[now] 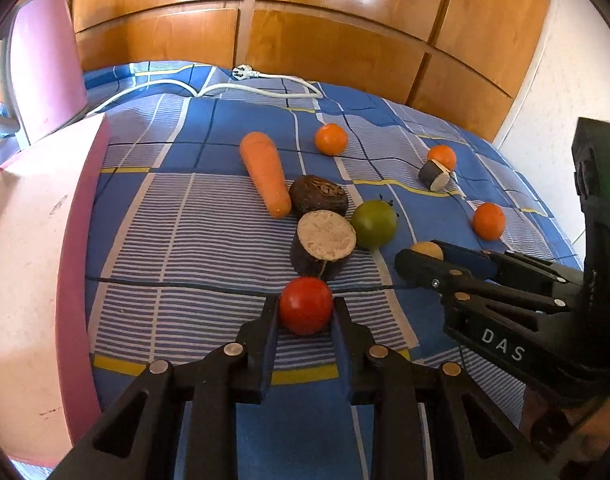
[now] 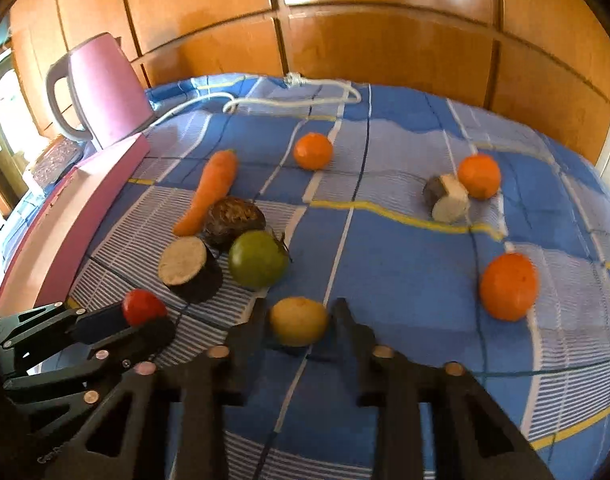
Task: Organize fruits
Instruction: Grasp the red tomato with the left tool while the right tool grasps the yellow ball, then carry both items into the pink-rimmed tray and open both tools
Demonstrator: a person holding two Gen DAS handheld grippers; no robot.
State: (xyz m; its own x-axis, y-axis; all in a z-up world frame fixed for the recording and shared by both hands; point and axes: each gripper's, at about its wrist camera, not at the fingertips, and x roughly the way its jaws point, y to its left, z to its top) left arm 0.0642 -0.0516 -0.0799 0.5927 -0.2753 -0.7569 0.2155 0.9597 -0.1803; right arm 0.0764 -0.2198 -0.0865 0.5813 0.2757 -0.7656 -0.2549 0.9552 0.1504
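Observation:
My left gripper (image 1: pixel 306 307) is shut on a red tomato (image 1: pixel 306 305), which also shows in the right wrist view (image 2: pixel 143 306). My right gripper (image 2: pixel 299 321) is around a yellow lemon (image 2: pixel 299 321); the jaws stand at its sides with small gaps showing. A green tomato (image 1: pixel 373 224), a carrot (image 1: pixel 265 173), two dark cut eggplant pieces (image 1: pixel 324 243) and a dark round vegetable (image 1: pixel 319 194) lie clustered on the blue cloth. Three oranges (image 2: pixel 508 286) (image 2: pixel 479 176) (image 2: pixel 313 150) lie scattered.
A pink box (image 1: pixel 33 264) stands at the left edge. A pink kettle (image 2: pixel 105 88) stands behind it, its white cord (image 2: pixel 289 98) across the far cloth. A small eggplant piece (image 2: pixel 447 198) lies by an orange. Wooden cabinet doors (image 2: pixel 345 20) rise behind.

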